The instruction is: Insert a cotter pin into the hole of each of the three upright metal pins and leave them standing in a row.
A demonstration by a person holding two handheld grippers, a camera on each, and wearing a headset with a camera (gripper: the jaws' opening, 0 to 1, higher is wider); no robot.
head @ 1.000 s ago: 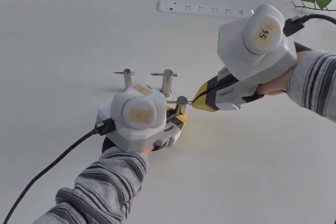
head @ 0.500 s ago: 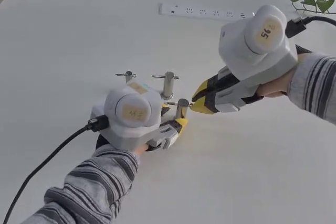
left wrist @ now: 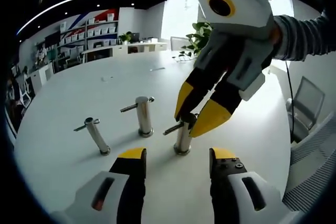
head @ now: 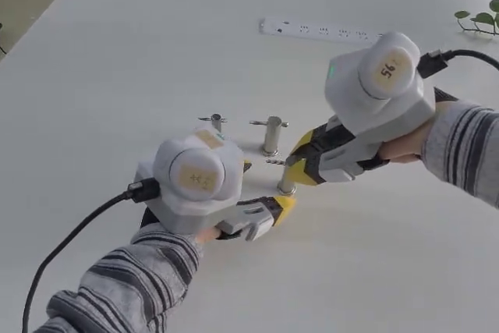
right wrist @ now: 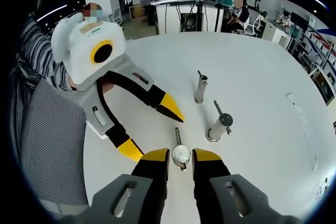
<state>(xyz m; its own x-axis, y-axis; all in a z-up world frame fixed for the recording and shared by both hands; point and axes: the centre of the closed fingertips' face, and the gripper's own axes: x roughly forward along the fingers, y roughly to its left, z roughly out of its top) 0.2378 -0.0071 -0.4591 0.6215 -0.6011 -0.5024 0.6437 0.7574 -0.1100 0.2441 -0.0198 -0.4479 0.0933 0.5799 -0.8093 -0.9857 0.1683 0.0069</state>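
White tabletop (head: 117, 76) carried three upright metal pins in the head view. The near metal pin (head: 287, 185) stood between the two tools. The right hand-held gripper (head: 296, 163) met its top from the right, and the left hand-held gripper (head: 263, 185) sat just left of it, jaws spread wide and holding nothing. A cotter pin (head: 274, 162) lay level through that pin's top, its free end pointing left. Behind stood the middle metal pin (head: 271, 134) and the far metal pin (head: 217, 122), each with its own cotter pin crosswise. A power strip (head: 323, 31) lay well beyond.

In the left gripper view, the near metal pin (left wrist: 183, 137) stood just ahead of the gap between the open jaws, with the right hand-held gripper (left wrist: 193, 121) over its top. The cotter pin (left wrist: 173, 128) stuck out sideways toward the other two pins.

In the right gripper view, the near metal pin (right wrist: 181, 154) showed its round head between jaws only narrowly parted, and the cotter pin (right wrist: 177, 136) ran straight ahead along them. Whether those jaws pinched anything could not be told.
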